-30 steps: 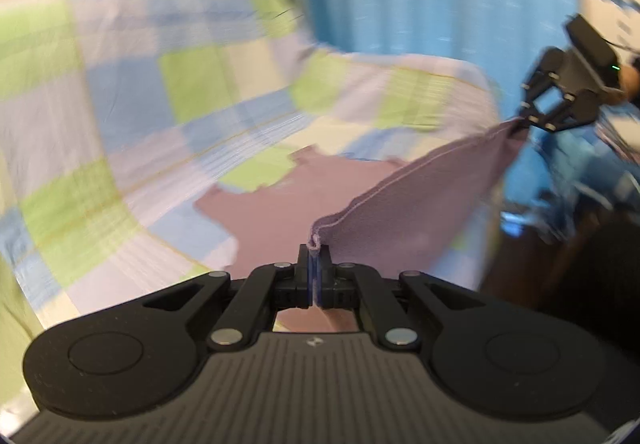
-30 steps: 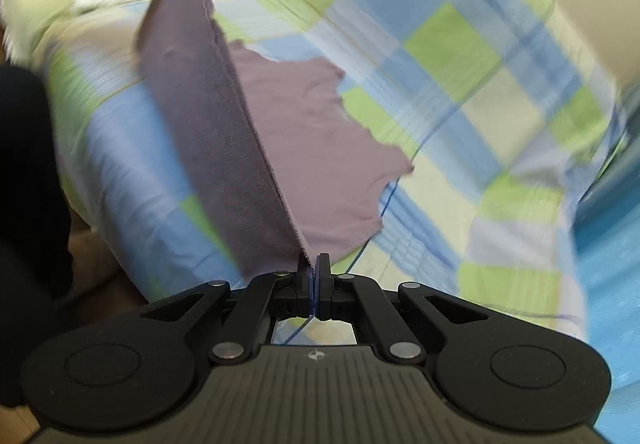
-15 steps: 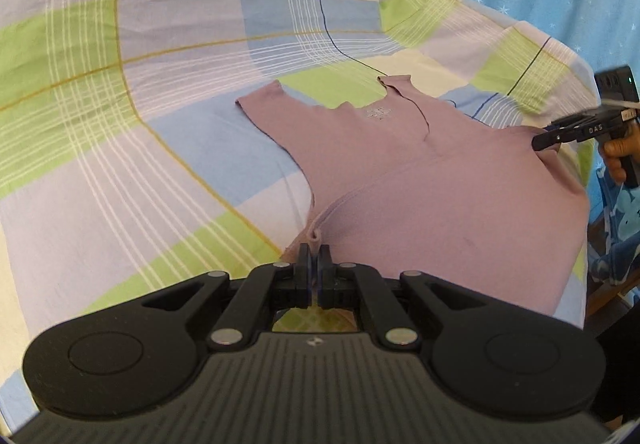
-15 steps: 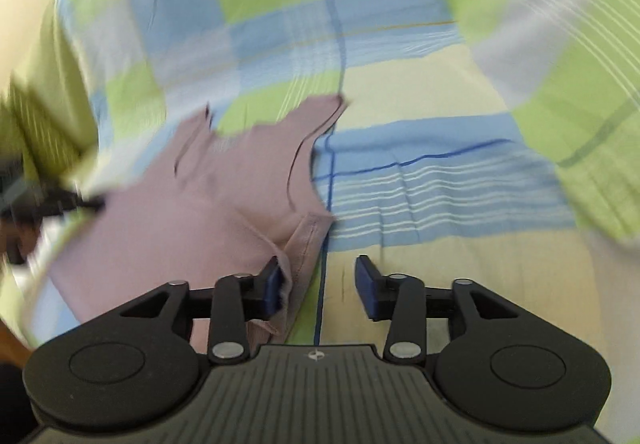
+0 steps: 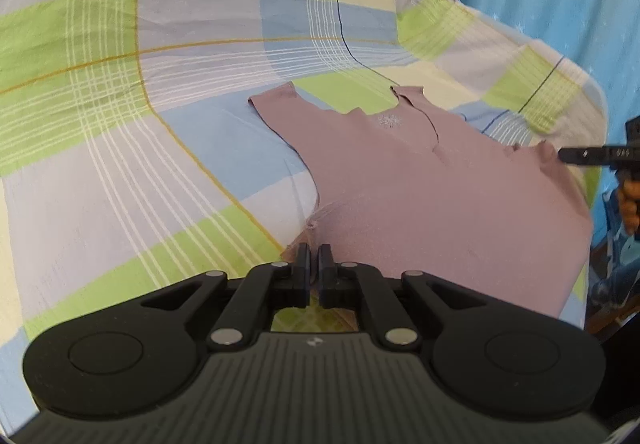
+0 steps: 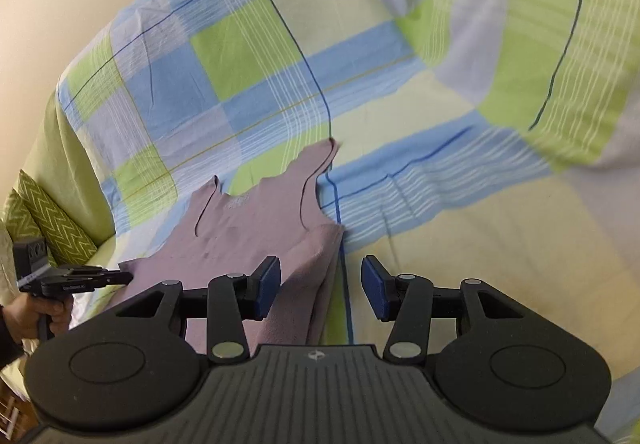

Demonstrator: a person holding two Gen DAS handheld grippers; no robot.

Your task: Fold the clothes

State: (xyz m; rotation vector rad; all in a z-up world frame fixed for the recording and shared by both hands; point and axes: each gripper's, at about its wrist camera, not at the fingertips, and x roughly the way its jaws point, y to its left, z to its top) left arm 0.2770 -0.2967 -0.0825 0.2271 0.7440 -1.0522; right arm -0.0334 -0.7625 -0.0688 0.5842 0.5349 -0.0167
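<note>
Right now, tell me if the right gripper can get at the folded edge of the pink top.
Probably yes: the right gripper is open, and the pink top has its folded edge just ahead of the left finger, nothing between them.

Both wrist cameras look down close, apparently from opposite sides, sharing the mauve top (image 5: 420, 180) (image 6: 256, 228) at mid-frame.

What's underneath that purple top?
The purple top lies on a checked bedsheet in green, blue and cream. The sheet directly beneath it is covered, so unseen.
</note>
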